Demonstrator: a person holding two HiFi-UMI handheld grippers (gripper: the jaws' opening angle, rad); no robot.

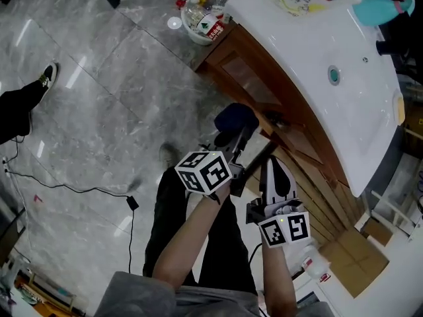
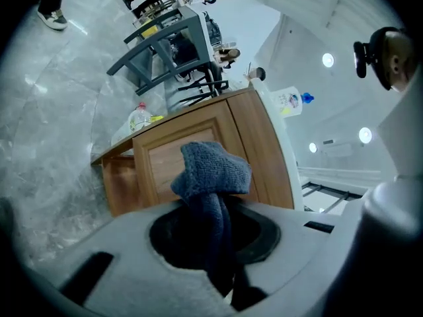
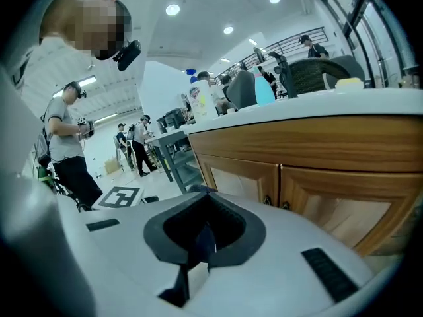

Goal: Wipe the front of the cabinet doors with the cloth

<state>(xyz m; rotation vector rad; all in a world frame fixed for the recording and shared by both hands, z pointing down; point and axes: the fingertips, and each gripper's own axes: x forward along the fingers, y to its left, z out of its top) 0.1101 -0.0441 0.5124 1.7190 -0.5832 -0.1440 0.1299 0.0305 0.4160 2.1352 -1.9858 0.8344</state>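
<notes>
In the head view a dark blue cloth [image 1: 234, 119] is bunched at the tip of my left gripper [image 1: 241, 137], close to the wooden cabinet doors [image 1: 291, 134]. The left gripper view shows my left gripper [image 2: 213, 210] shut on the cloth [image 2: 215, 167], facing a door panel [image 2: 168, 160]; whether cloth and door touch, I cannot tell. My right gripper [image 1: 272, 169] hangs just right of the left one, jaws together and holding nothing. In the right gripper view my right gripper [image 3: 200, 235] faces two doors [image 3: 330, 200] with small knobs [image 3: 268, 201].
A white countertop with a sink [image 1: 317, 58] overhangs the doors. A white basin of bottles [image 1: 201, 12] stands on the floor at the cabinet's far end. A black cable [image 1: 66, 187] crosses the grey floor; a cardboard box [image 1: 353, 259] lies right. People [image 3: 66, 144] stand behind.
</notes>
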